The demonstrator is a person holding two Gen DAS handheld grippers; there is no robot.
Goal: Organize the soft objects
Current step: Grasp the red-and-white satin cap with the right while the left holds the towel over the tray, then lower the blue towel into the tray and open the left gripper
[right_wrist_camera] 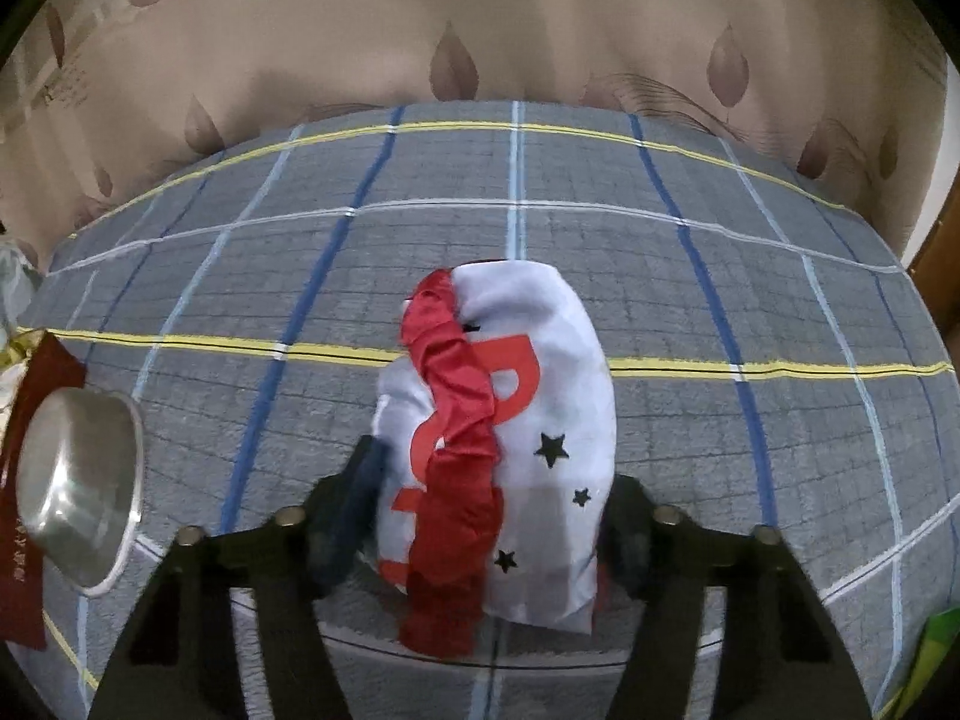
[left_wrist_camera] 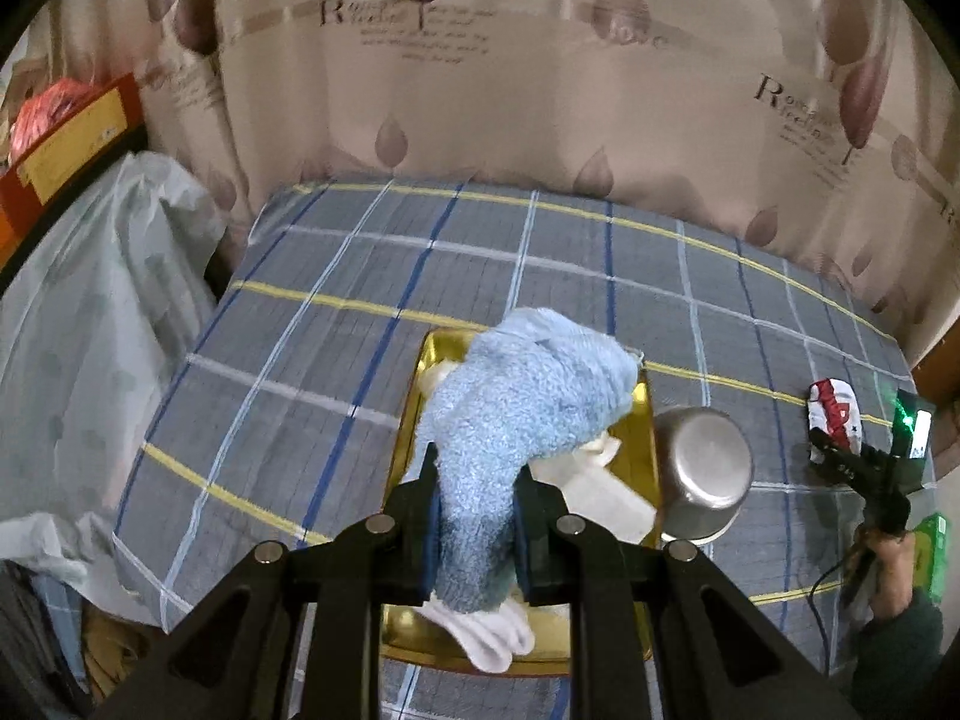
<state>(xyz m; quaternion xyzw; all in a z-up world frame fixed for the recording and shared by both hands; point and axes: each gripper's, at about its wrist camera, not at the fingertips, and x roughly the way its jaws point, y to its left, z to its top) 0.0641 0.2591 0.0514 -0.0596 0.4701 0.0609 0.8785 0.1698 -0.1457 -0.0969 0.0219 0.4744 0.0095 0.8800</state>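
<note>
My left tool [left_wrist_camera: 474, 531] grips a blue sock [left_wrist_camera: 516, 420] above the gold tray [left_wrist_camera: 639, 450] with white socks [left_wrist_camera: 498, 636], beside a steel bowl [left_wrist_camera: 705, 471]. My right tool [right_wrist_camera: 492, 516] clamps a red-and-white cloth [right_wrist_camera: 510, 450] over the plaid bed [right_wrist_camera: 720, 276].

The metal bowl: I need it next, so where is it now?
In the left wrist view the metal bowl lies tipped on the plaid cloth, against the gold tray's right edge, left of the red-and-white cloth.
</note>
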